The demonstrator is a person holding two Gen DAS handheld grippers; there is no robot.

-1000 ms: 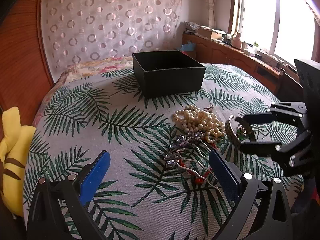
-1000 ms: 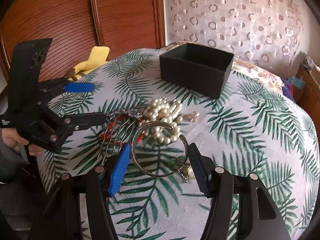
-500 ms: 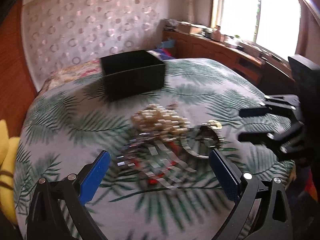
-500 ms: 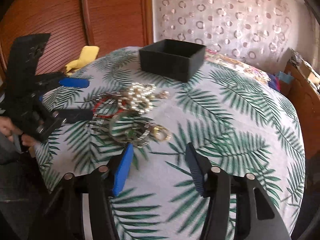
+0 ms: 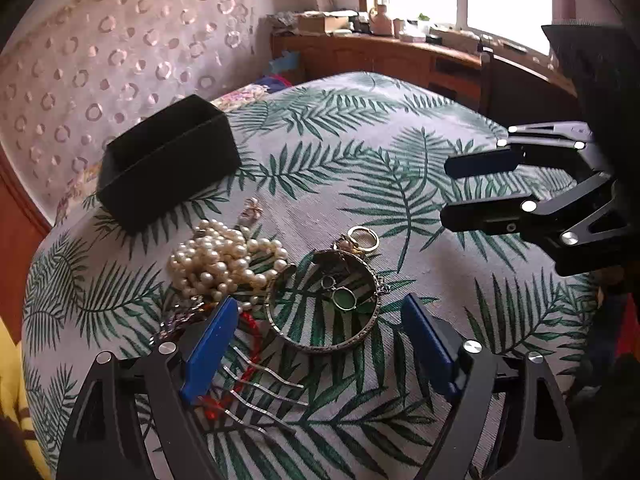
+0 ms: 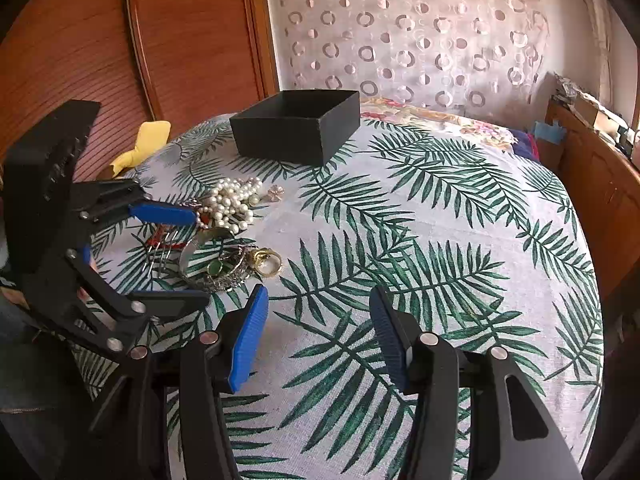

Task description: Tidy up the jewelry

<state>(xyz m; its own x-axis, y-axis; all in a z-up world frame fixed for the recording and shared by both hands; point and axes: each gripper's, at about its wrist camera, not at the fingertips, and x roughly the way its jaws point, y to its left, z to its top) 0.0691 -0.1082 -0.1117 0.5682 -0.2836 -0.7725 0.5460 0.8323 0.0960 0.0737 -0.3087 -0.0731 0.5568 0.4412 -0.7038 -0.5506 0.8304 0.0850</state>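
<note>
A pile of jewelry lies on the leaf-print cloth: a pearl necklace (image 5: 224, 260) (image 6: 234, 204), a silver bangle (image 5: 324, 304) (image 6: 212, 264) with a green pendant (image 5: 346, 300) inside it, gold rings (image 5: 362, 238) (image 6: 268, 262), and silver hair combs with red beads (image 5: 248, 364). An open black box (image 5: 168, 160) (image 6: 296, 126) stands behind. My left gripper (image 5: 316, 344) is open, its fingers on either side of the bangle's near edge. My right gripper (image 6: 316, 336) is open and empty, to the right of the pile; it also shows in the left wrist view (image 5: 464, 188).
A yellow plush toy (image 6: 140, 146) lies at the bed's left edge by the wooden wardrobe. A wooden sideboard (image 5: 400, 56) with clutter runs under the window on the right. The cloth (image 6: 440, 240) right of the pile is bare.
My left gripper has swung right and moved in over the bangle. My right gripper has pulled back to the right, away from the bangle.
</note>
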